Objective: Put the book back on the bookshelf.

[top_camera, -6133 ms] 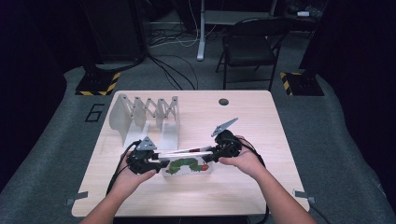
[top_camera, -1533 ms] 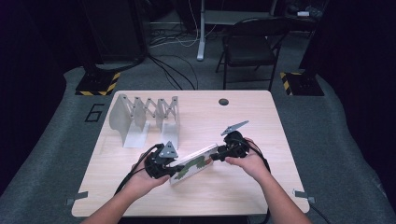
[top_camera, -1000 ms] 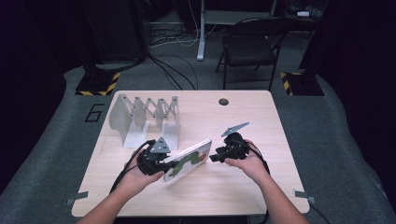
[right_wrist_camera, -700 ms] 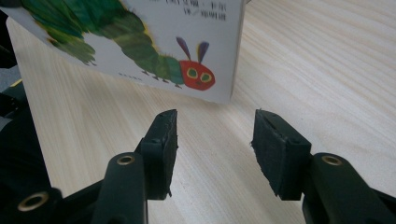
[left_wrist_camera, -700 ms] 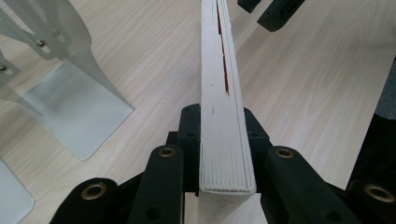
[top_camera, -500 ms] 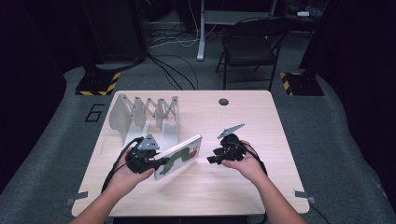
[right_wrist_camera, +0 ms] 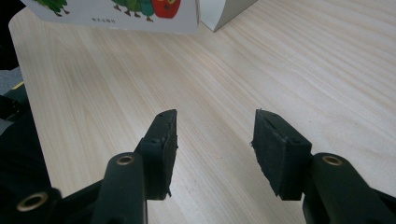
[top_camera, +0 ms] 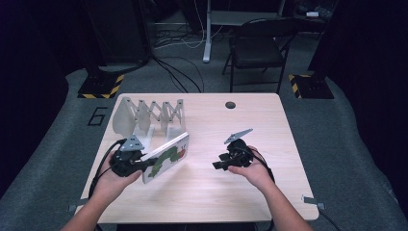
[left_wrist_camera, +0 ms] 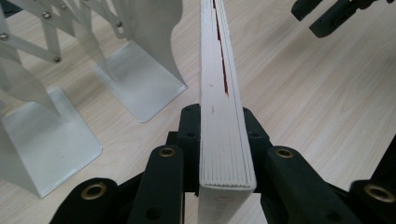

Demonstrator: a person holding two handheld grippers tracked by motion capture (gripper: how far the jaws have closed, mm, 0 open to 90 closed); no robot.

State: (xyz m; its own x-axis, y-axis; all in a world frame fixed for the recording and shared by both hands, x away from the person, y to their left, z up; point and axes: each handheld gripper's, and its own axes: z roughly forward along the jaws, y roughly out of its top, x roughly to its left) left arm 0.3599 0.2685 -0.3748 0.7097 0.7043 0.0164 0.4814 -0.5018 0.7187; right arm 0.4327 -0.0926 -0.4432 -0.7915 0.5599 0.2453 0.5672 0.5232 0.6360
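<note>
A white board book (top_camera: pixel 166 156) with a green caterpillar on its cover stands on edge, tilted, held off the table at the left. My left gripper (top_camera: pixel 139 162) is shut on its near end; in the left gripper view the thick page edges (left_wrist_camera: pixel 223 116) run straight up between the jaws. My right gripper (top_camera: pixel 217 166) is open and holds nothing, over bare wood at the table's middle right. From the right gripper view, the book's cover (right_wrist_camera: pixel 116 11) shows at the top left, well apart from my open right gripper (right_wrist_camera: pixel 212 137).
A white accordion-style book rack (top_camera: pixel 146 118) stands at the back left of the wooden table (top_camera: pixel 269 120), just behind the book; its plates (left_wrist_camera: pixel 140 79) are close on the book's left. A round hole (top_camera: pixel 230 105) sits near the far edge. A folding chair (top_camera: pixel 255 45) is beyond.
The right gripper has let go of the book and drawn back, open. The left gripper has carried the book leftward toward the rack, tilting it up on edge.
</note>
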